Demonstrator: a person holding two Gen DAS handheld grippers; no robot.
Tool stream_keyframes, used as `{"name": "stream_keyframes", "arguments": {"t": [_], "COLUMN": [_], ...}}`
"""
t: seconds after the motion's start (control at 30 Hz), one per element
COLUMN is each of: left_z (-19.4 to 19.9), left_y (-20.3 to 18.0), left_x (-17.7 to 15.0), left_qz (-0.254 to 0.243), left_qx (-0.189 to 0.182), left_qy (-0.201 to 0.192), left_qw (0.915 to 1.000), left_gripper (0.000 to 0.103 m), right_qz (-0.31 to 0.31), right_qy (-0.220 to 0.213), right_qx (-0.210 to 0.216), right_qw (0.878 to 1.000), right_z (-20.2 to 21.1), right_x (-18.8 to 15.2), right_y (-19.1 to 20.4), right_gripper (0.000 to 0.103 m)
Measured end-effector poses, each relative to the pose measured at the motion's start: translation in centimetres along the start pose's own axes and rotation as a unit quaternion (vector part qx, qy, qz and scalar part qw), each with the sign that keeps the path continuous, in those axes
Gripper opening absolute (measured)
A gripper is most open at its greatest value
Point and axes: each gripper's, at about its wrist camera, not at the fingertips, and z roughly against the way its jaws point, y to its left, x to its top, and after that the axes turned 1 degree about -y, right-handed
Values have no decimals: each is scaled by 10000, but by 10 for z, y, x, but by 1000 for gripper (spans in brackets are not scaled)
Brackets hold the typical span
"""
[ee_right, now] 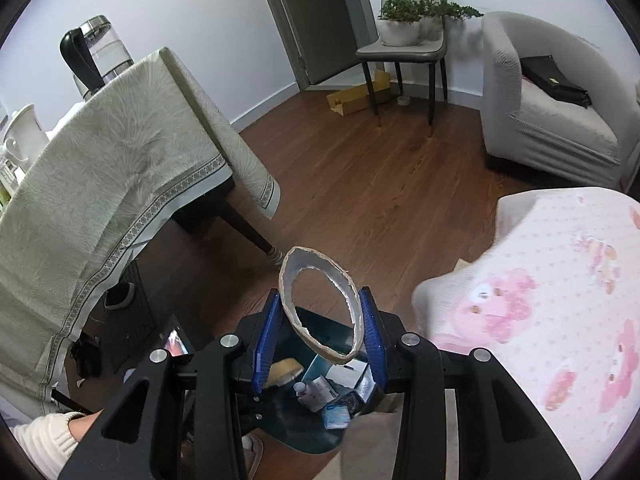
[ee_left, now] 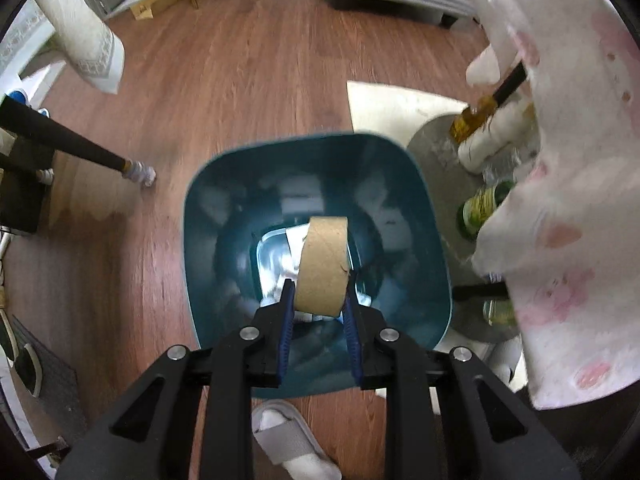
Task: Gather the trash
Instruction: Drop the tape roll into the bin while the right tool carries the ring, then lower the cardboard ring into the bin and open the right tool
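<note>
Left wrist view: our left gripper (ee_left: 318,300) points almost straight down into the teal trash bin (ee_left: 412,196) on the wood floor (ee_left: 240,80). Its jaws pinch a brown cardboard tape core (ee_left: 322,266) above the bin mouth; paper scraps lie at the bottom. Right wrist view: our right gripper (ee_right: 320,316) holds a flattened cardboard ring (ee_right: 320,306), jaws pressed on both sides, above that bin's near edge with its trash (ee_right: 320,392). Pink-patterned cloth (ee_right: 540,320) sits just right, a cloth-covered counter (ee_right: 120,168) to the left.
</note>
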Motion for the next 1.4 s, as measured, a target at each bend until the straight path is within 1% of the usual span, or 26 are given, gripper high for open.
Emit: {"name": "stream_keyframes", "arguments": {"t": [0.03,0.07,0.2,0.33,0.4,0.47,0.53,0.6,0.67,0.93,1.1,1.2,1.4], "left_z": [-1,-2,3,20,29,39,49,58,69,109,134,142,157], "left_y": [2,4,16,33,40,48,56,61,66,85,85,80,71], "left_x": [-2,-4,-8,-10,-12,-12,-13,-12,-11,-9,-4,0,4], "left_qz": [1,0,15,198,265,349,448,532,592,891,939,912,807], "left_qx": [36,52,80,84,79,99,104,112,155,115,59,4,-82], "left_qy": [25,19,-55,-325,-453,-598,-745,-866,-1035,-1567,-1906,-2021,-2154], "left_qw": [10000,10000,10000,9992,9986,9976,9962,9948,9927,9836,9772,9751,9732], "left_gripper": [42,44,45,52,52,59,62,62,66,67,66,62,51], "right_qz": [-10,-14,48,134,178,196,196,213,242,270,376,422,503], "right_qy": [23,44,127,281,379,465,566,657,734,1063,1335,1480,1730], "right_qx": [13,38,58,22,-19,-65,-95,-142,-171,-270,-295,-317,-332], "right_qw": [10000,10000,9999,9995,9991,9987,9982,9975,9969,9936,9899,9876,9831], "right_z": [-4,-7,-22,-40,-50,-59,-69,-78,-86,-119,-140,-149,-165], "right_x": [0,1,2,-1,-4,-6,-9,-11,-14,-28,-43,-52,-68], "right_y": [3,6,23,36,41,45,48,51,54,59,64,64,63], "right_gripper": [39,39,39,39,39,39,39,39,39,39,39,39,39]}}
